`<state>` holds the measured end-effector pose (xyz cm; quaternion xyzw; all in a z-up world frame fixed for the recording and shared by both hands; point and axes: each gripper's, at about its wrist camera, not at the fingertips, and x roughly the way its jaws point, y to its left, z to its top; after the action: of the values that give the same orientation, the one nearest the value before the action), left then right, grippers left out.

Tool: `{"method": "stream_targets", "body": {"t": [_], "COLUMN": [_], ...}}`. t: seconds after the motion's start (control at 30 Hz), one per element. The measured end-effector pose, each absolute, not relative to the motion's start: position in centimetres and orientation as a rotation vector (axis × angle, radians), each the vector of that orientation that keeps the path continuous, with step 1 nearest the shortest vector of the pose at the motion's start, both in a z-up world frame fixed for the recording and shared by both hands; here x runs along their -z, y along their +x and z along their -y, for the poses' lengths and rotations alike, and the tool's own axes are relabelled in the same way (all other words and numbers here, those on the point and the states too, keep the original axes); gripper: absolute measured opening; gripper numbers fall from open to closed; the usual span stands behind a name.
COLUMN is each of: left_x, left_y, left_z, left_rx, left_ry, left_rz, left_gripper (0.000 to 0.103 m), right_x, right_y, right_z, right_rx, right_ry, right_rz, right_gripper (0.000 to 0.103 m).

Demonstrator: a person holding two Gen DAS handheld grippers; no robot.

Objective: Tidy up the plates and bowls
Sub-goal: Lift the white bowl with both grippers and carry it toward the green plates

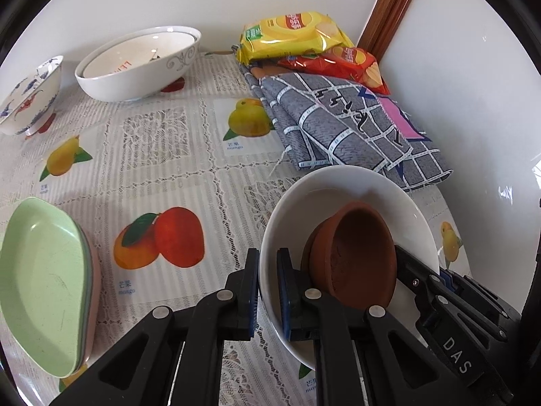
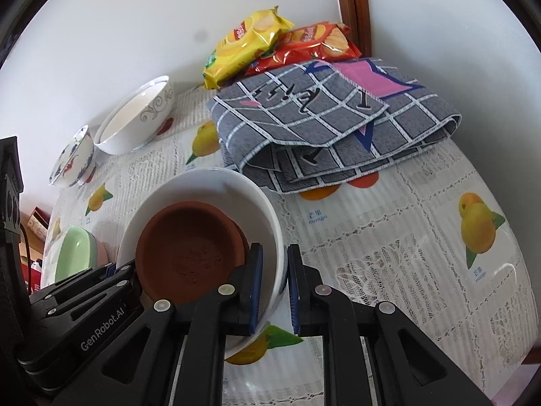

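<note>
Two grippers share one white bowl (image 1: 348,186) on the fruit-print tablecloth (image 1: 189,176): the left gripper (image 1: 268,292) pinches its left rim, the right gripper (image 2: 274,289) its right rim, each with one finger inside and one outside. Two nested terracotta saucers (image 2: 189,247) lie tilted inside, mouths facing the cameras. Elsewhere: one large patterned bowl (image 1: 142,64) (another nested within), one blue-and-red painted bowl (image 1: 30,98), a stack of pastel plates (image 1: 44,280), two chip bags (image 1: 290,34) and one folded checked cloth (image 2: 324,121).
</note>
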<state>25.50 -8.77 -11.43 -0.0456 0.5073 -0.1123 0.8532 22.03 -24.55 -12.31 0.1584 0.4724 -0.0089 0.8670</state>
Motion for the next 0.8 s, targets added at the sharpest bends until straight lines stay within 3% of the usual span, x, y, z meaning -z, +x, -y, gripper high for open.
{"method": "stream_targets", "body": {"t": [0.8], "left_x": [6.5], "left_y": [22.8], "left_z": [7.1], "left_rx": [0.226], "left_ry": [-0.100], "left_rz": [-0.980], "left_gripper": [0.008], "right_x": [7.0], "right_y": [19.5], "right_z": [23.4], "right_rx": [-0.005], "right_ry": [0.353], "right_rz": [-0.913], "right_gripper": [0.012]}}
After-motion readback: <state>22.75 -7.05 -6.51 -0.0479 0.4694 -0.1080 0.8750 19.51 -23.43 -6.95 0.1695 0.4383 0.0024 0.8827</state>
